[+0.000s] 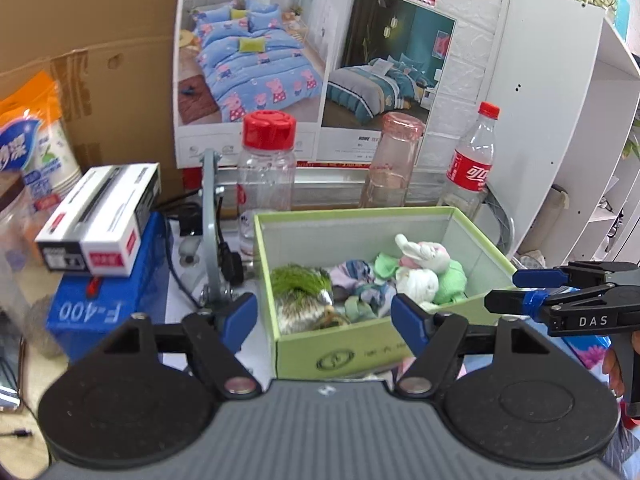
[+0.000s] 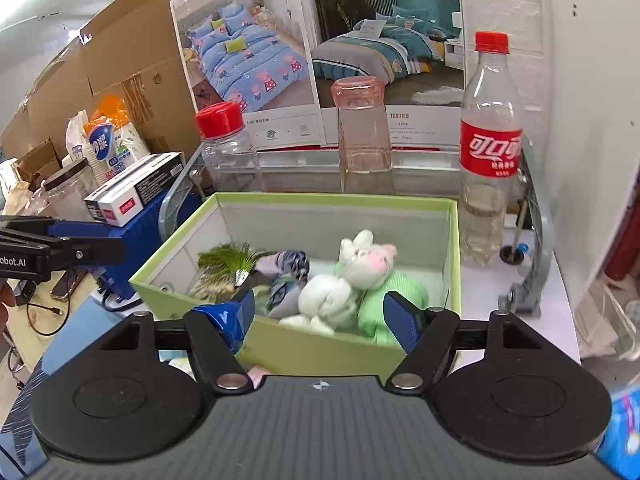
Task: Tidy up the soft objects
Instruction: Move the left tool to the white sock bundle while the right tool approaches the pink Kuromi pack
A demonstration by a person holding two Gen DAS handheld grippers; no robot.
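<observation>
A light green box (image 1: 360, 213) (image 2: 332, 198) holds the soft things: a green furry plush (image 1: 304, 292) (image 2: 228, 260), patterned cloths (image 1: 356, 276) (image 2: 288, 272), a white rabbit plush (image 1: 420, 264) (image 2: 352, 276) and a mint green cloth (image 1: 452, 284) (image 2: 380, 304). My left gripper (image 1: 324, 316) (image 2: 108, 240) hovers over the box's near left part, open, nothing between its fingers. My right gripper (image 2: 318, 314) (image 1: 502, 290) hangs over the near right side, also open and empty, with the rabbit and the mint cloth just beyond its tips.
Behind the box stand a red-capped clear jar (image 1: 266, 168), a pink glass bottle (image 1: 394, 160) and a cola bottle (image 1: 472, 164) (image 2: 490, 152). A blue box (image 1: 100, 304) with white cartons sits to the left. A white shelf (image 1: 560, 120) rises on the right.
</observation>
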